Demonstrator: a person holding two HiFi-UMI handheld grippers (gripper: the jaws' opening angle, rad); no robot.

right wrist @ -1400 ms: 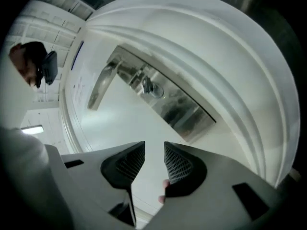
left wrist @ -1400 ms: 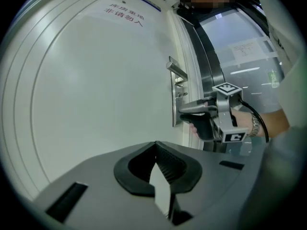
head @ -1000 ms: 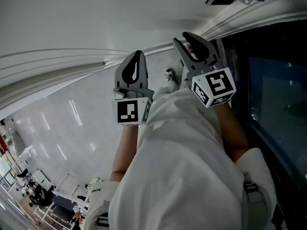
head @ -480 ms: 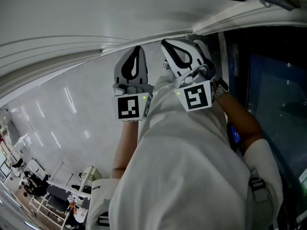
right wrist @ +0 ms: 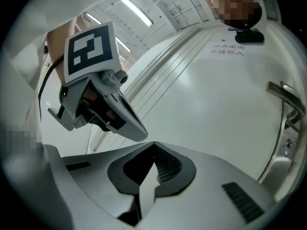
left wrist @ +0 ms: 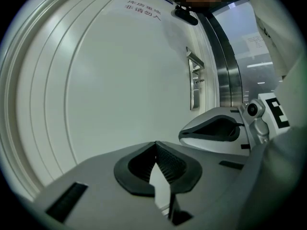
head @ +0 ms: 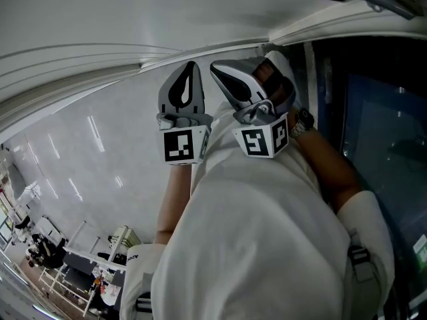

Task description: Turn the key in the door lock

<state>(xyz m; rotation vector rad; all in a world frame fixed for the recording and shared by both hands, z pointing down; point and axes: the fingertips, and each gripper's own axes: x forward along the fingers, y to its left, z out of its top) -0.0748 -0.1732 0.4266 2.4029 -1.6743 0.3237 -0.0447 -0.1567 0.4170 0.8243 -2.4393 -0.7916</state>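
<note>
Head view: a white door (head: 100, 19) fills the top of the frame, with dark glass (head: 373, 112) beside it on the right and the person's white clothing (head: 253, 245) below. There are two grippers, held side by side in front of the door and just apart from each other. The left gripper (head: 190, 72) stands upright, and the right gripper (head: 223, 72) lies tilted toward it. Each carries one marker cube, the left cube (head: 181, 147) and the right cube (head: 262, 139). In the left gripper view the jaws of the left gripper (left wrist: 156, 145) meet at their tips with nothing between the ribbed pads. In the right gripper view the jaws of the right gripper (right wrist: 153, 145) have just been closing and now stand together, with nothing to be made out between them. One metal door handle (left wrist: 194, 83) sits on the door ahead of both grippers, well apart from their tips. The right gripper view shows it at the right edge (right wrist: 283, 97). The lock and key are too small to make out.
</note>
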